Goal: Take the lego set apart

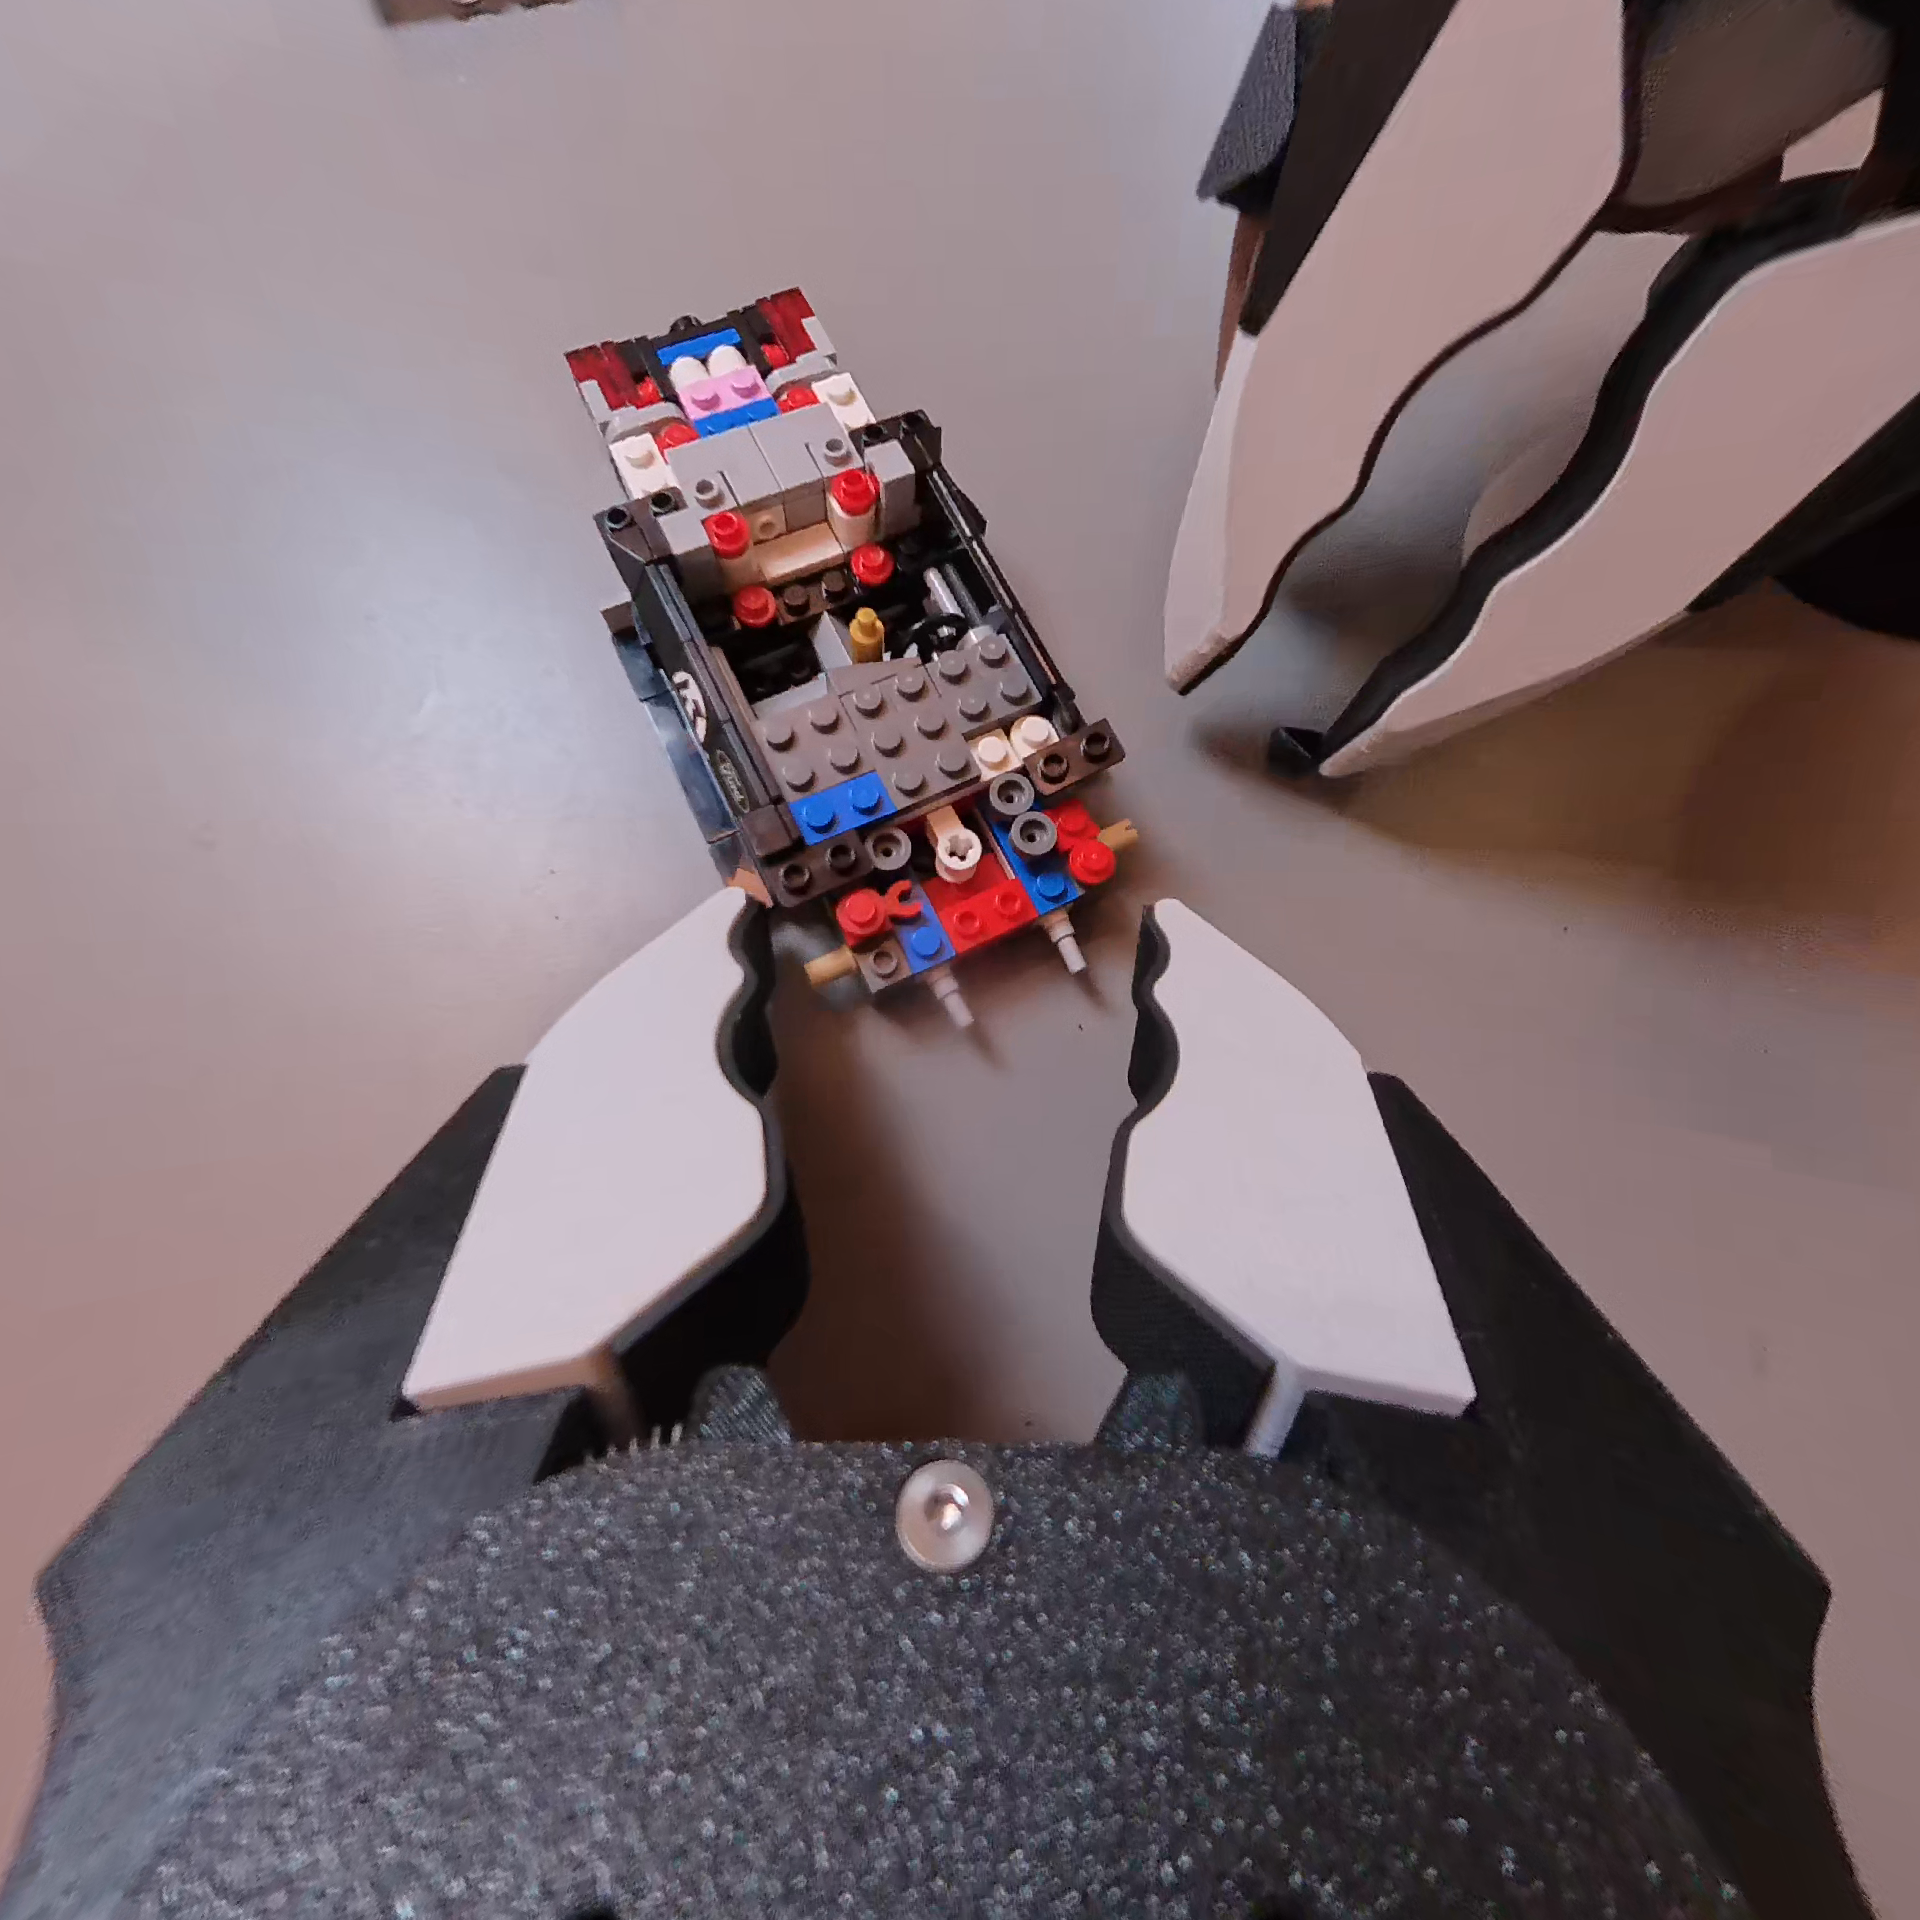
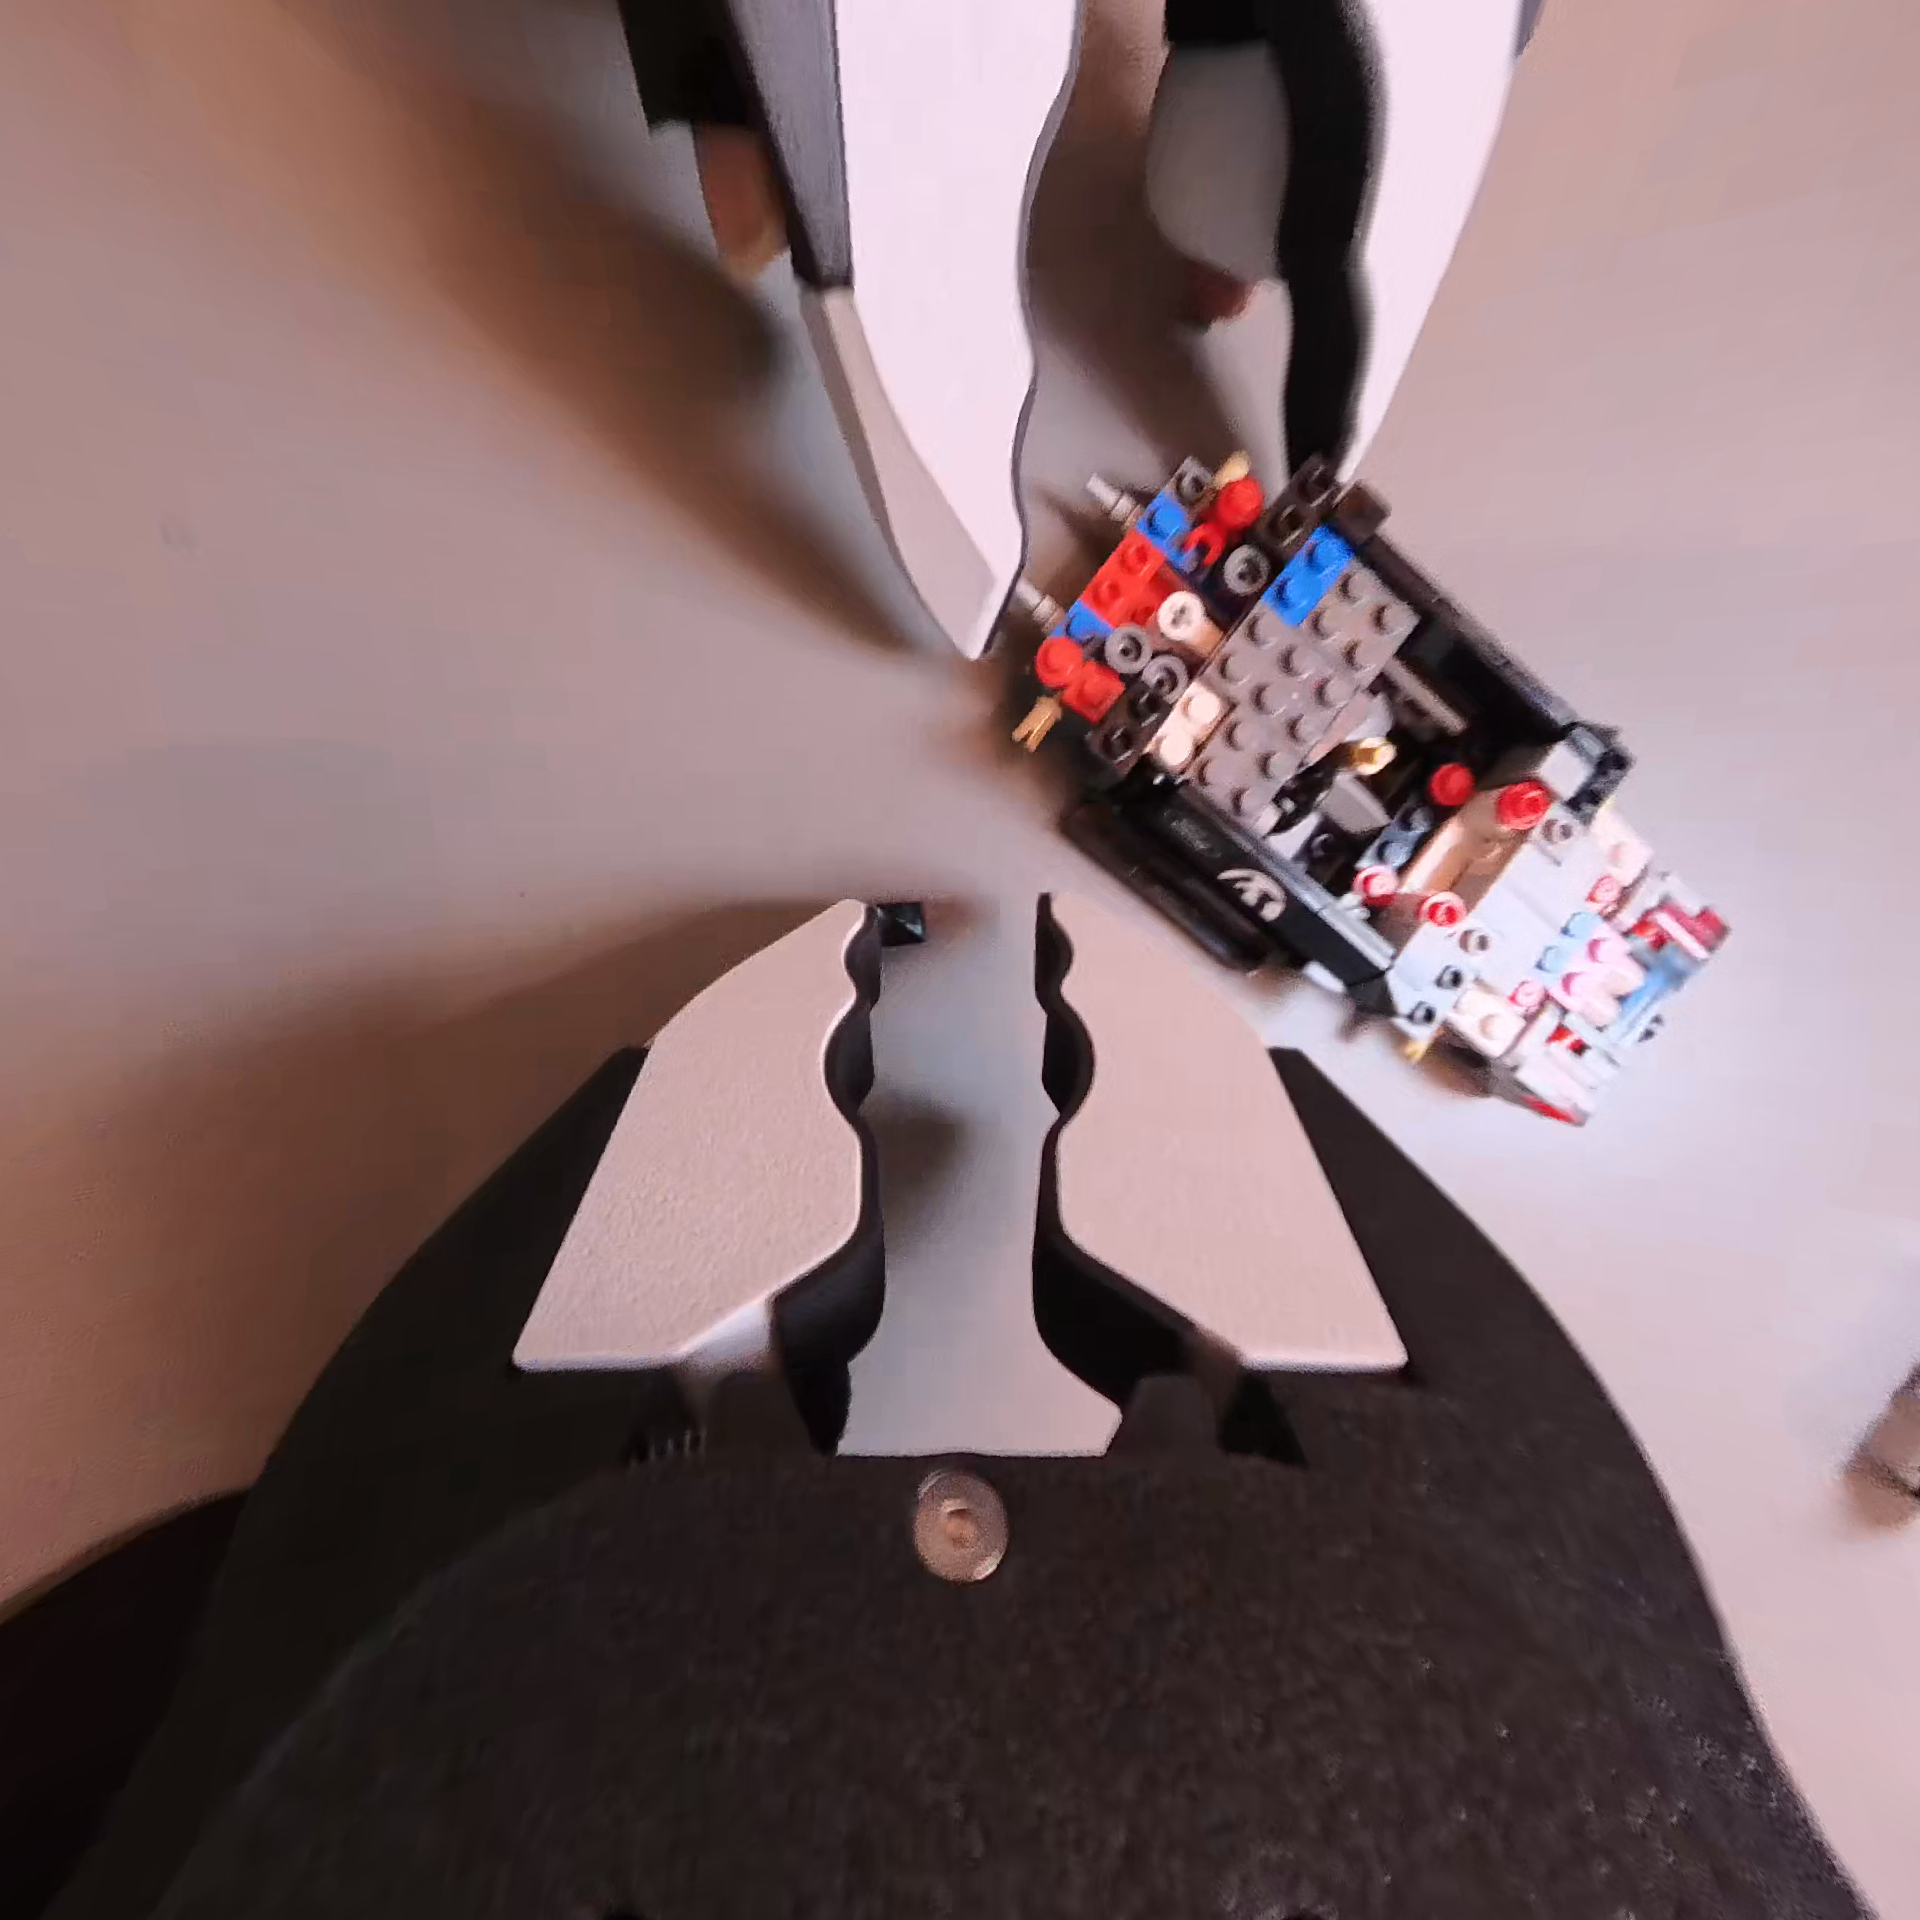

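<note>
We see a half-dismantled lego car [image 1: 831, 634] lying on a plain grey-beige tabletop [image 1: 312, 727], with no roof, so its insides are open to view: grey studded plates, red round studs, blue and red bricks, a pink piece at the far end and black side walls. At the near end of the car, two pale pegs and a tan pin stick out toward the camera.

In the left wrist view, the left gripper [image 1: 948, 914] sits low over the tabletop, its pale fingers [image 1: 634, 1122] spread wide apart and holding nothing. The tips reach the near end of the car; the left-hand tip is right at the car's black corner, though we cannot tell whether it touches. The right-hand tip stands just clear of the bricks.

The right gripper [image 1: 1247, 717] comes in from the upper right of that view, tips down near the tabletop, beside the car but apart from it. In the right wrist view, which is blurred, its fingers [image 2: 748, 1143] are parted by a narrow gap with only tabletop between them. A small black piece [image 2: 899, 923] lies at the tip of one finger; we cannot tell whether it is gripped. The car [image 2: 1340, 769] lies ahead and to the right there, with the left gripper [image 2: 1164, 561] at its far end.
</note>
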Demonstrator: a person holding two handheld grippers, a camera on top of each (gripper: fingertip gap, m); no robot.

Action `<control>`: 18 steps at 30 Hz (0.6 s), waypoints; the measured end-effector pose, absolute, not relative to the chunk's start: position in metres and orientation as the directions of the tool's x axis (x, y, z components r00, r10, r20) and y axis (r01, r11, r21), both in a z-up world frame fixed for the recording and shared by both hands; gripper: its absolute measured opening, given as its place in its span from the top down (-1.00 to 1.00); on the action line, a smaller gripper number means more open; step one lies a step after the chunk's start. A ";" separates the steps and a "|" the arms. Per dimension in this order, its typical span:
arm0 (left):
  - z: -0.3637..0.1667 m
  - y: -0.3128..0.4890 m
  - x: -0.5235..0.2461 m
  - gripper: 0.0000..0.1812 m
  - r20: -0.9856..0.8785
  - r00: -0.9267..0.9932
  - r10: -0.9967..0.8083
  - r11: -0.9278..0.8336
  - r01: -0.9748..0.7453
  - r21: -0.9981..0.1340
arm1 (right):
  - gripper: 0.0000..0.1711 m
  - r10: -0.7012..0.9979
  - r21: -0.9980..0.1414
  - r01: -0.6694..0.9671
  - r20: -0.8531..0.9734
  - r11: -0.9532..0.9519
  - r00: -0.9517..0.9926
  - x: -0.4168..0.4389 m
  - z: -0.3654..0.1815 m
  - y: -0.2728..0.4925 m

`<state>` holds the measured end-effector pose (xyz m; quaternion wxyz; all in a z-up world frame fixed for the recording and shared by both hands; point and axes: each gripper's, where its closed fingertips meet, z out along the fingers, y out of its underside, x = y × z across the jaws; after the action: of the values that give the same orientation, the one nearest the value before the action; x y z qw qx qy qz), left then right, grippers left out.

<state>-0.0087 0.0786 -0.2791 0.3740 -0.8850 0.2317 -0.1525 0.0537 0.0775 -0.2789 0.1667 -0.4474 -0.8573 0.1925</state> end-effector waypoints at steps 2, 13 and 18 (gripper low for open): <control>-0.276 0.080 -0.008 0.23 0.089 0.850 -0.518 -0.604 -0.290 -0.742 | 0.61 0.834 -0.459 0.718 0.103 0.523 -0.542 0.061 -0.284 0.077; -0.276 0.082 -0.006 0.19 0.078 0.857 -0.510 -0.596 -0.287 -0.750 | 0.62 0.875 -0.639 0.633 0.140 0.437 -0.462 0.046 -0.249 0.067; -0.275 0.085 -0.007 0.22 0.078 0.863 -0.499 -0.588 -0.272 -0.761 | 0.99 0.889 -0.635 0.629 0.247 0.449 -0.385 0.018 -0.247 0.079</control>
<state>-0.0072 0.0848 -0.2746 0.3972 -0.8796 0.2192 -0.1431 0.0176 0.0786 -0.2473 0.2882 -0.4739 -0.8008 0.2260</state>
